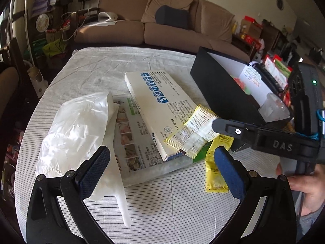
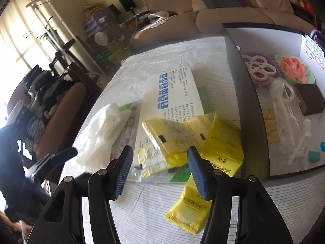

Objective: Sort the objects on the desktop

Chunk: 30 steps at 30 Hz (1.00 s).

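Note:
Several yellow sachets (image 1: 196,130) (image 2: 182,140) lie piled on a white glove box (image 1: 158,109) (image 2: 170,99) and a flat clear packet (image 1: 134,142). One sachet (image 1: 215,172) (image 2: 189,207) lies alone on the striped cloth. A crumpled white plastic bag (image 1: 79,132) (image 2: 101,130) lies to the left. My left gripper (image 1: 162,174) is open and empty above the packet. My right gripper (image 2: 160,172) is open and empty just above the sachet pile; it also shows in the left wrist view (image 1: 227,128).
A black open box (image 1: 221,89) (image 2: 251,109) at the right holds a pink-filled green bowl (image 2: 294,71), a purple mould (image 2: 260,65), plastic bags and a brown block (image 2: 310,99). A sofa (image 1: 162,26) stands behind the table. Chairs (image 2: 61,109) stand at the left.

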Each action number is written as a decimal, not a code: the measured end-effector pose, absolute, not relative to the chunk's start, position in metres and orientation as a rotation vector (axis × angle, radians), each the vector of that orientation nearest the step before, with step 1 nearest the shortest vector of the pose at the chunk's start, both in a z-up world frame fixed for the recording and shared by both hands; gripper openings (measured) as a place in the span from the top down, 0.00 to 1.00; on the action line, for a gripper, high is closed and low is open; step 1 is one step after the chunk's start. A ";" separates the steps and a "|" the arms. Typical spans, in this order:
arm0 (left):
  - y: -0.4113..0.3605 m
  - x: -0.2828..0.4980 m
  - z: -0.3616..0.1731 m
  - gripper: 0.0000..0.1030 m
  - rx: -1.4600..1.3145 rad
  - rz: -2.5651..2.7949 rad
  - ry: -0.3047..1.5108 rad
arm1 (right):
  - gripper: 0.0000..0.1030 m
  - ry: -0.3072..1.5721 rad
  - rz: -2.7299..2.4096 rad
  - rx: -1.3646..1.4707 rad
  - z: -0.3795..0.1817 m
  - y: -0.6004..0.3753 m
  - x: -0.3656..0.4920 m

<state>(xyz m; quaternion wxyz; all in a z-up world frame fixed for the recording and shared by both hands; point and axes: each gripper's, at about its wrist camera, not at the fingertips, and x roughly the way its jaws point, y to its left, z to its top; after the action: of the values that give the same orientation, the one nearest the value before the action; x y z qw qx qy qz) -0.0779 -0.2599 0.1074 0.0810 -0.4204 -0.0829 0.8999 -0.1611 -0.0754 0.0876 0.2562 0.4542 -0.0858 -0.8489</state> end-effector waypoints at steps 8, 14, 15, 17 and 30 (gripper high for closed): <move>-0.258 -0.077 0.108 0.00 -1.249 2.666 -0.275 | 0.38 -0.228 -2.353 1.224 0.091 -0.070 -0.148; -0.246 -0.074 0.109 0.00 -1.231 2.671 -0.249 | 0.25 -0.131 -2.442 1.133 0.104 -0.039 -0.112; -0.240 -0.072 0.107 0.00 -1.232 2.661 -0.255 | 0.22 -0.099 -2.461 1.125 0.104 -0.031 -0.106; -0.227 -0.069 0.102 0.00 -1.247 2.639 -0.259 | 0.19 -0.030 -2.494 1.126 0.102 -0.015 -0.095; -0.098 -0.019 0.070 0.00 -1.312 2.630 -0.167 | 0.03 -0.039 -2.649 1.286 0.054 0.134 -0.048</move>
<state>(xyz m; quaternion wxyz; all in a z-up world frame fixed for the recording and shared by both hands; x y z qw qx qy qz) -0.0186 -0.0979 0.0697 0.0989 -0.4435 -0.0565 0.8890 -0.0477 0.1340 0.0539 0.0981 0.4344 -0.0132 -0.8952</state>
